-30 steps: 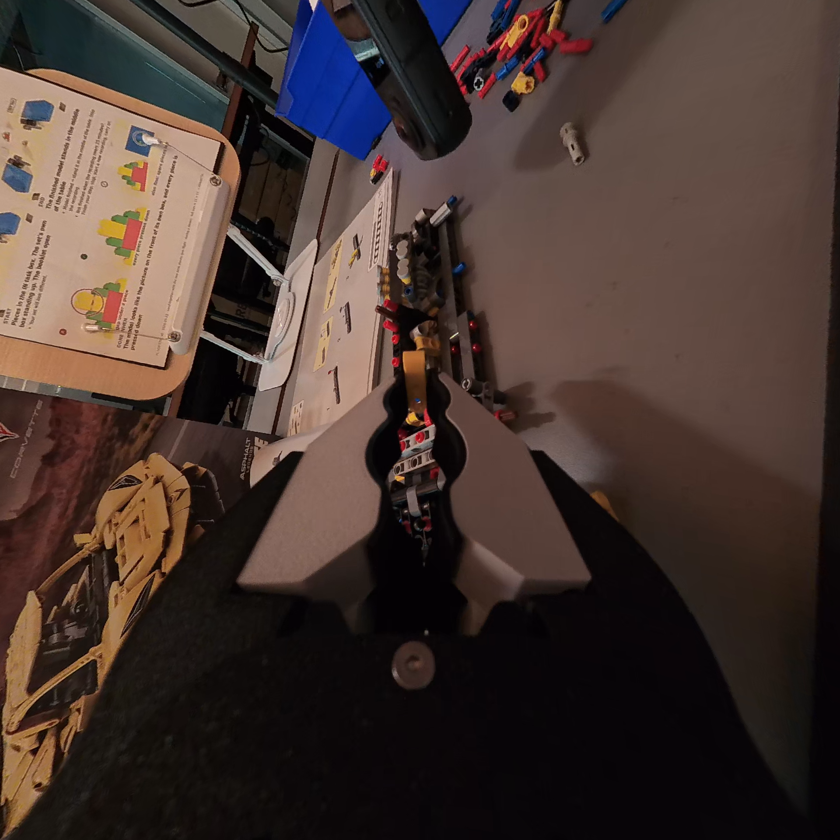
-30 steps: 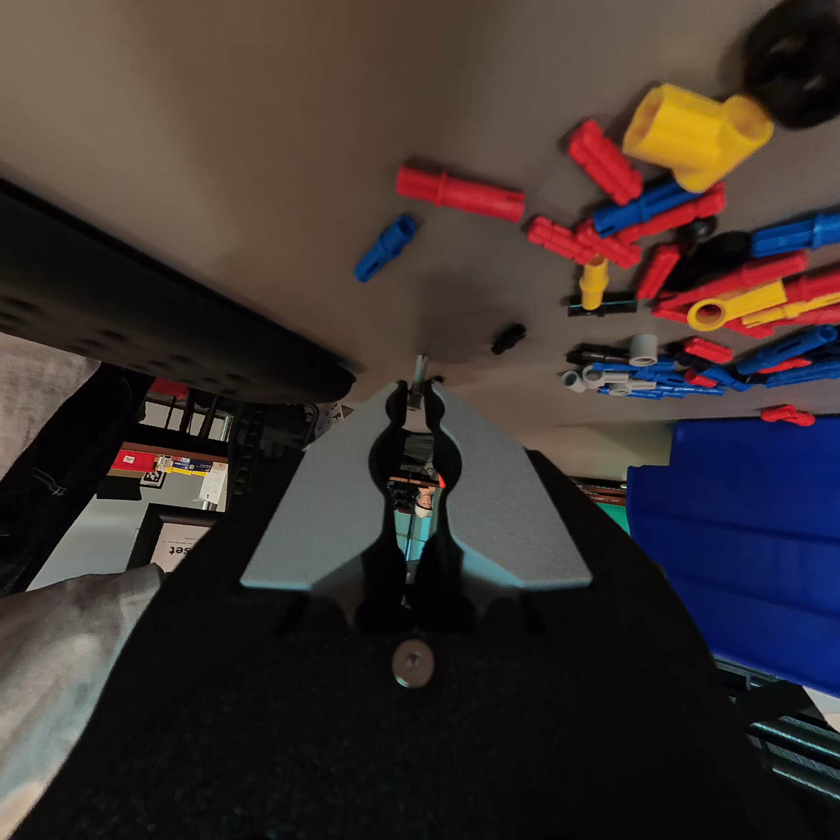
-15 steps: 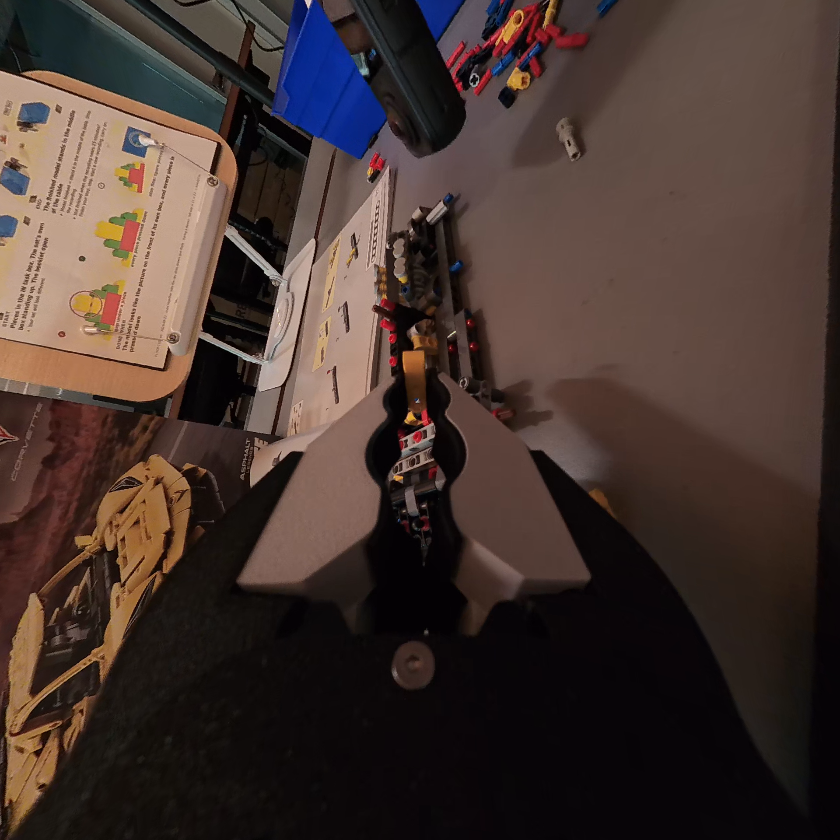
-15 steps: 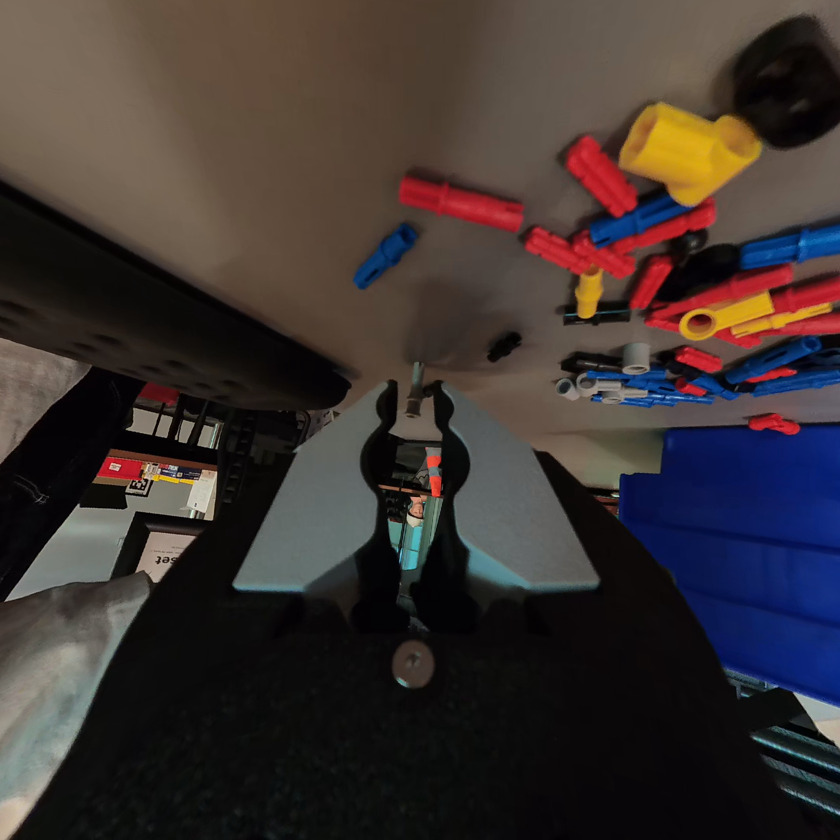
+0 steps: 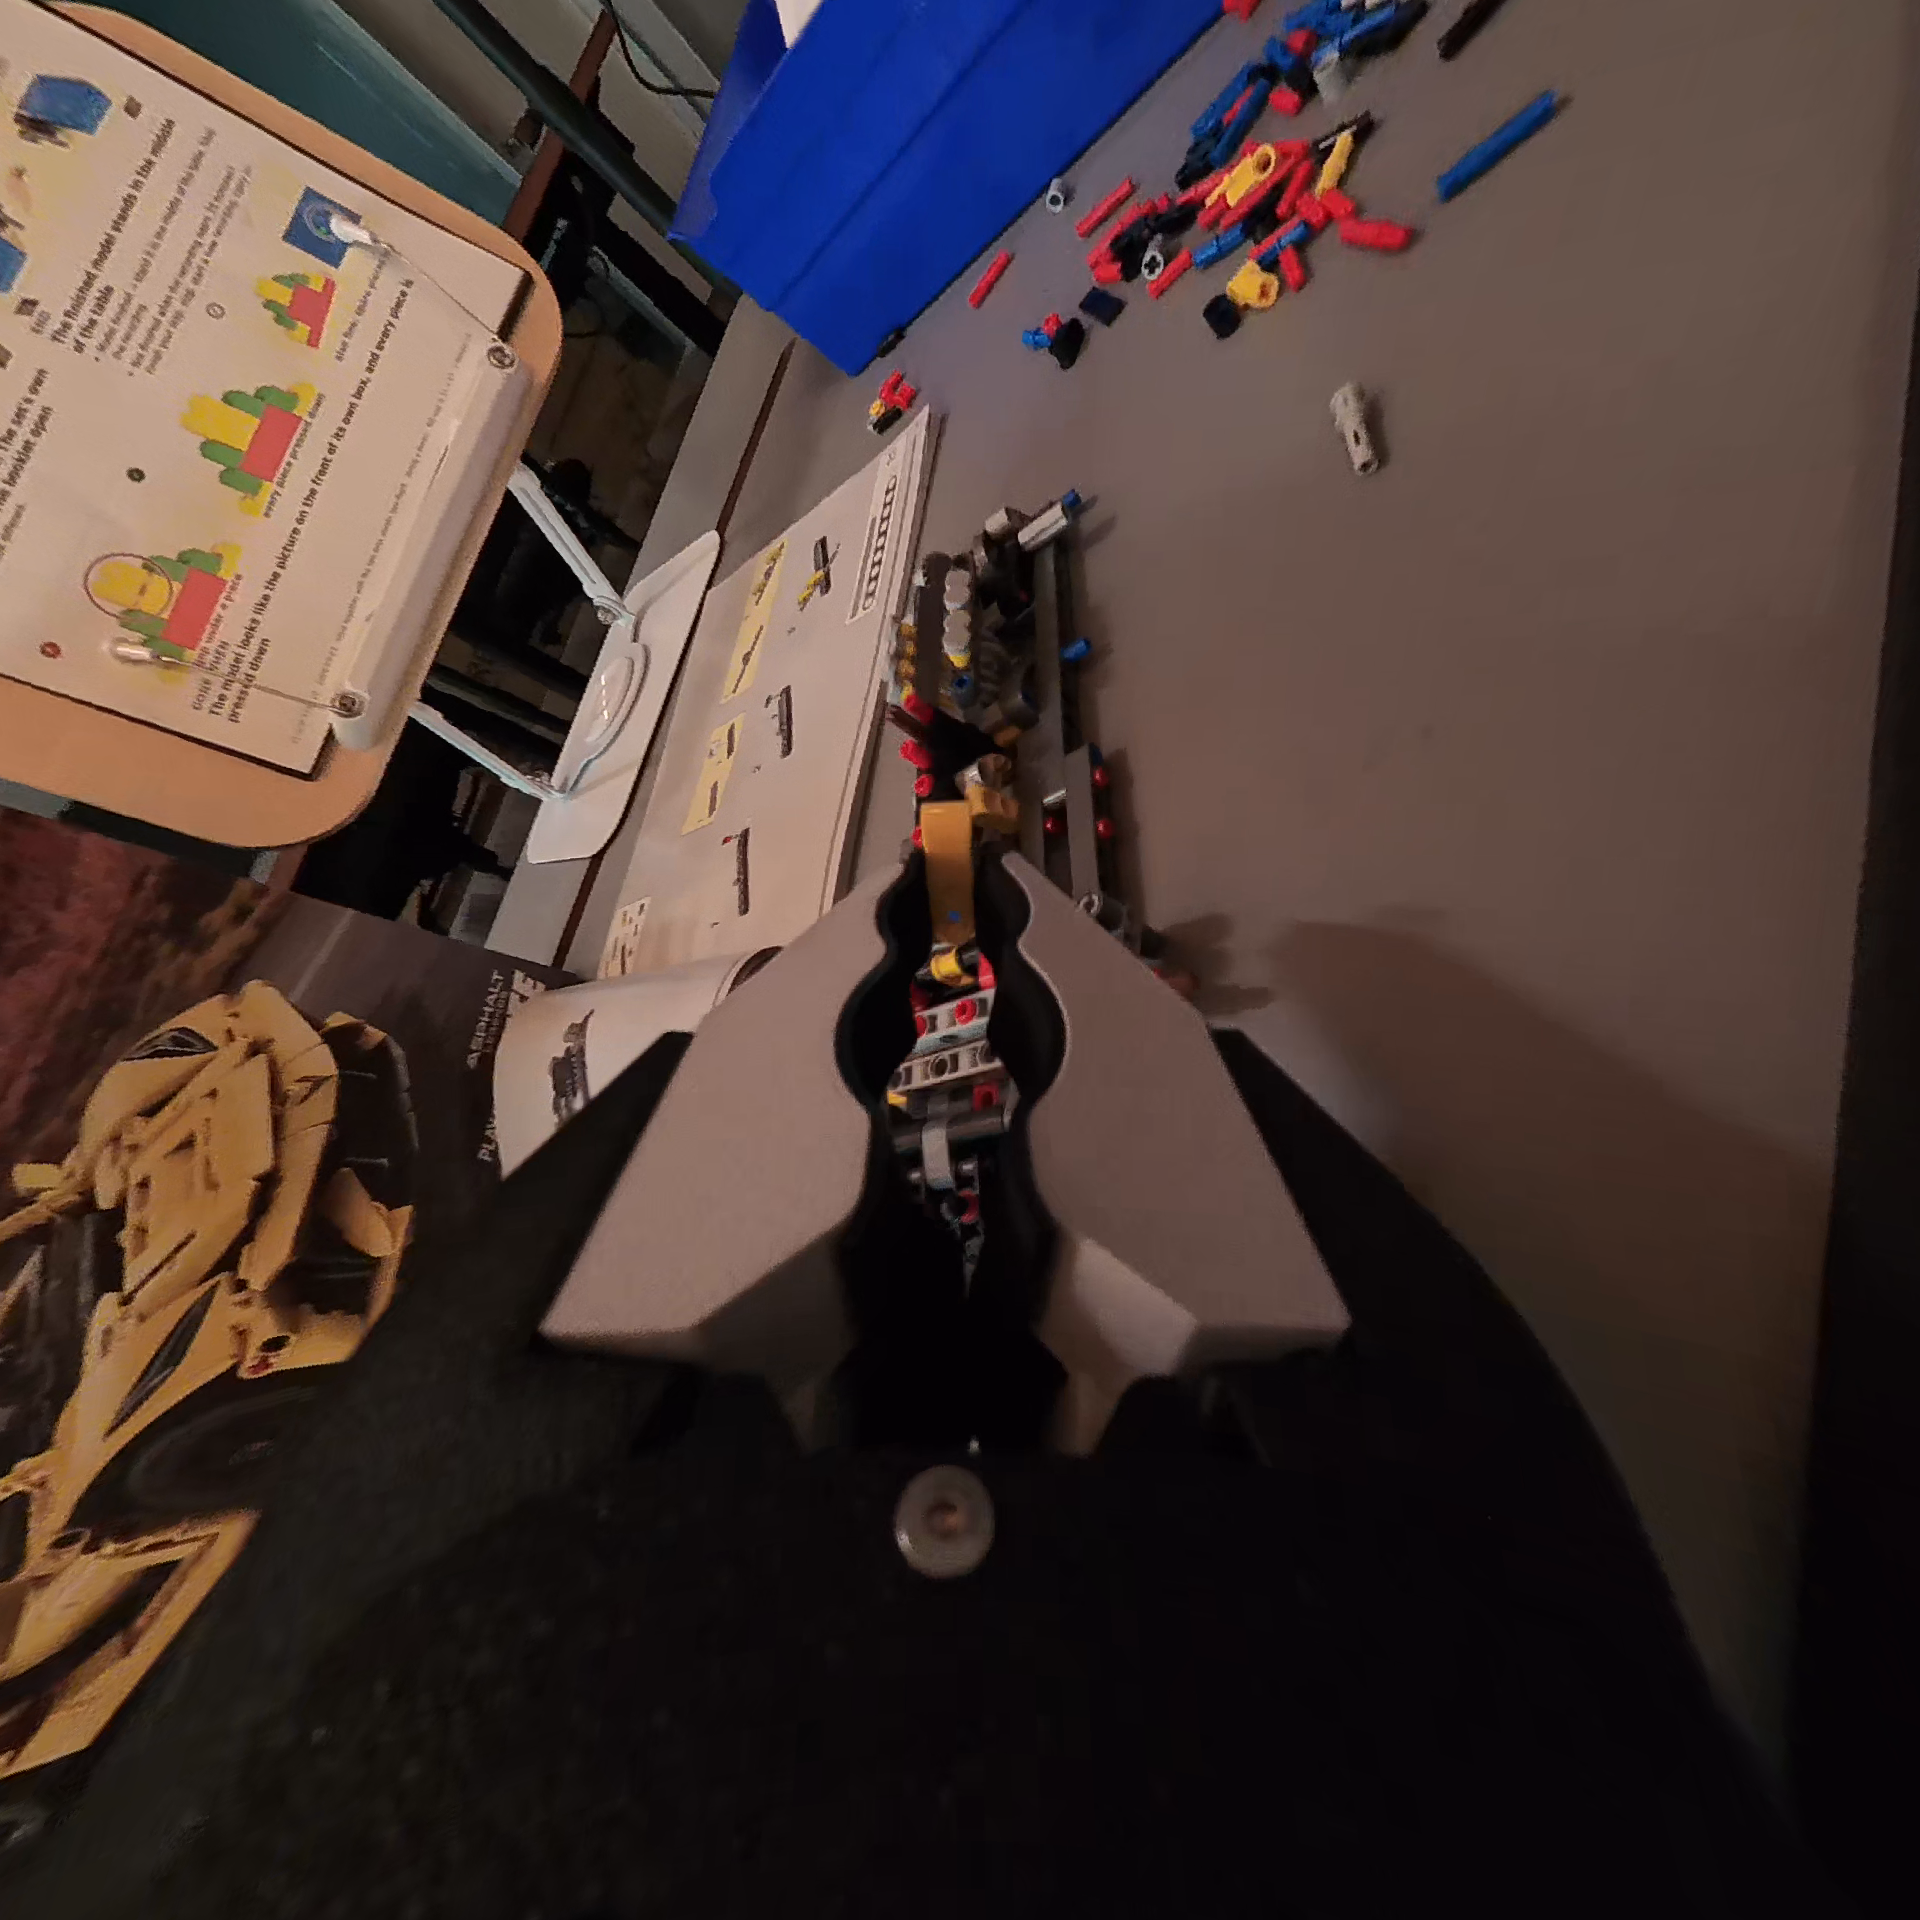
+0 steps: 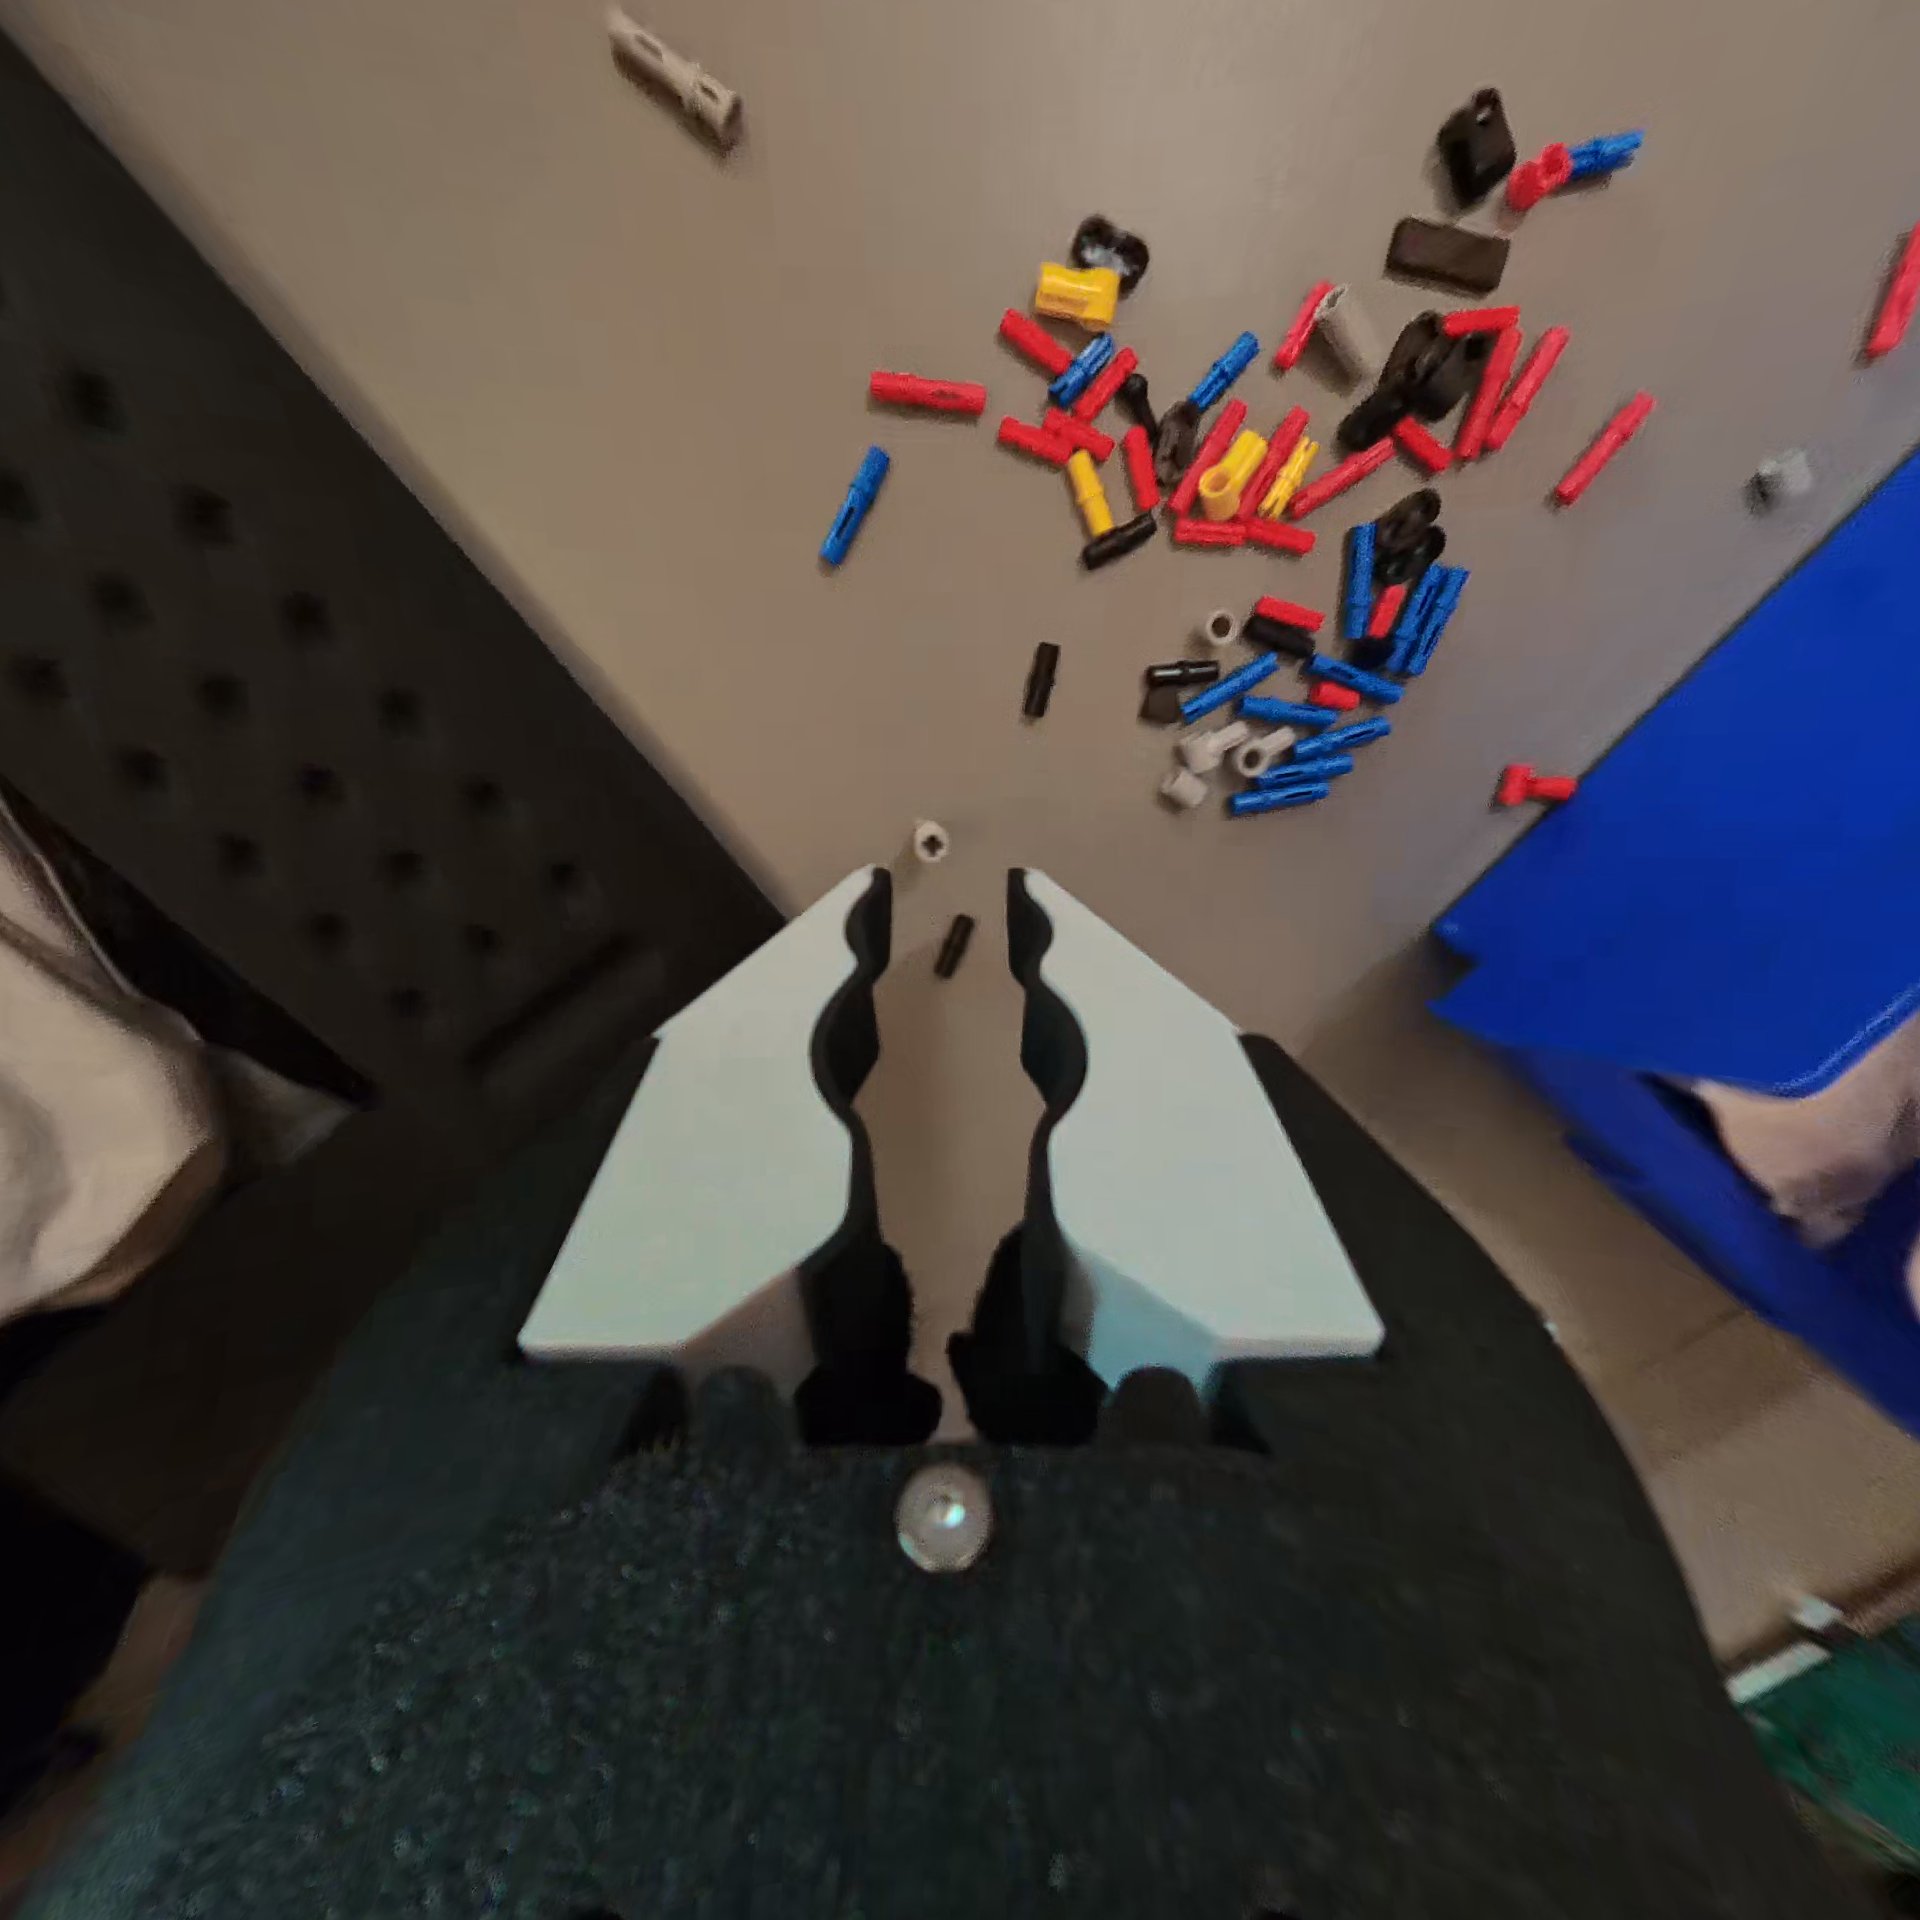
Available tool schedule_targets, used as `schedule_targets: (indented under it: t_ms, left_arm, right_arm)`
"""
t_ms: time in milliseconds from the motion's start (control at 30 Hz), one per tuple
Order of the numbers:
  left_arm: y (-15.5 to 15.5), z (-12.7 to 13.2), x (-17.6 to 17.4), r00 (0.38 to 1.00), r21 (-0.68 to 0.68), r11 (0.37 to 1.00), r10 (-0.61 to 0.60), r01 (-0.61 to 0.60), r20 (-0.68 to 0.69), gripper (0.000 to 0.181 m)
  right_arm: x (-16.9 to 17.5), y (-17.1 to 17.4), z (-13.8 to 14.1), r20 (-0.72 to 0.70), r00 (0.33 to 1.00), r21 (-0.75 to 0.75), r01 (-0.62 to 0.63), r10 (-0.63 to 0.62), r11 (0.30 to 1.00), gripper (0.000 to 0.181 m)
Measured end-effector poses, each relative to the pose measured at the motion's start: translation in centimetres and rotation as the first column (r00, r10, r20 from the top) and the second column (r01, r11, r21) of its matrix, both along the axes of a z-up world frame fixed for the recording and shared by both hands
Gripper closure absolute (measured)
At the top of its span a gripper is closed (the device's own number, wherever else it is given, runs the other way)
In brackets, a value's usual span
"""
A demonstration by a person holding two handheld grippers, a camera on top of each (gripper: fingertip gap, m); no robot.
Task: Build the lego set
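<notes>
In the left wrist view my left gripper (image 5: 954,883) is shut on the long grey, black and yellow lego model (image 5: 1003,665), which lies lengthwise on the grey table; a yellow beam (image 5: 948,852) sticks out between the tips. In the right wrist view my right gripper (image 6: 948,883) is open and empty above the table. A small grey pin (image 6: 928,842) sits just beyond its left fingertip, and a small black pin (image 6: 952,943) shows between the fingers. A pile of red, blue, yellow and black loose parts (image 6: 1247,468) lies ahead to the right; it also shows in the left wrist view (image 5: 1247,208).
A blue bin (image 6: 1714,831) stands right of the pile, seen too in the left view (image 5: 935,156). A black perforated panel (image 6: 260,675) is on the left. An open instruction booklet (image 5: 800,707), the set's box (image 5: 187,1195), a board on a stand (image 5: 239,416) and a tan connector (image 5: 1356,426) are nearby. The left gripper's tips are roughly 30 centimeters from the right gripper's. The tan connector (image 5: 1356,426) is about equally far from each gripper, around 15 centimeters. The right camera catches it too, in the right wrist view (image 6: 667,71).
My right gripper has opened, let go of the small grey pin and drawn back from the table. It has left the top of the left view. My left gripper still holds the model.
</notes>
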State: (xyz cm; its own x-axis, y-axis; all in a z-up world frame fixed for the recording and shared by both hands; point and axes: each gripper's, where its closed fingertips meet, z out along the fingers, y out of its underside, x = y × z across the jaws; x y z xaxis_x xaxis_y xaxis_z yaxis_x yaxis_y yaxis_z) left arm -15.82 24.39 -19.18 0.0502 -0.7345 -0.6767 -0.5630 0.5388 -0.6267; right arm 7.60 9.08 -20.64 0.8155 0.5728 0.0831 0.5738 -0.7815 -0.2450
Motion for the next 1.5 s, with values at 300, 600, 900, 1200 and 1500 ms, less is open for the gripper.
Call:
schedule_targets:
  t_ms: [300, 600, 900, 1200, 1500]
  left_arm:
    - [-0.3, -0.6, 0.2, 1.0, -0.049, 0.999, -0.007, 0.007, -0.003, 0.176]
    - [0.0, -0.9, 0.1, 1.0, -0.04, 0.999, -0.003, 0.003, -0.018, 0.175]
    - [-0.3, -1.1, 0.2, 1.0, -0.037, 0.999, -0.012, 0.011, -0.028, 0.175]
    - [-0.5, -0.2, 0.3, 0.999, -0.136, 0.991, -0.015, 0.02, 0.036, 0.176]
    - [-1.4, 4.4, 0.7, 0.921, -0.699, 0.676, 0.077, 0.233, 0.381, 0.175]
  right_arm:
    - [-0.2, -0.4, -3.2, -0.081, 0.994, 0.12, 0.077, -0.067, 0.99, 0.163]
    - [-0.2, 0.4, -3.4, -0.07, 0.997, 0.08, 0.039, -0.033, 0.996, 0.168]
    - [-0.5, 0.2, -3.9, -0.073, 0.997, 0.026, 0.02, -0.018, 0.999, 0.171]
    - [-1.7, 1.8, -1.9, -0.063, 0.998, 0.141, 0.002, 0.007, 0.99, 0.176]
    - [-20.9, 11.9, 10.9, -0.344, 0.89, 0.782, 0.095, 0.3, 0.615, 0.177]
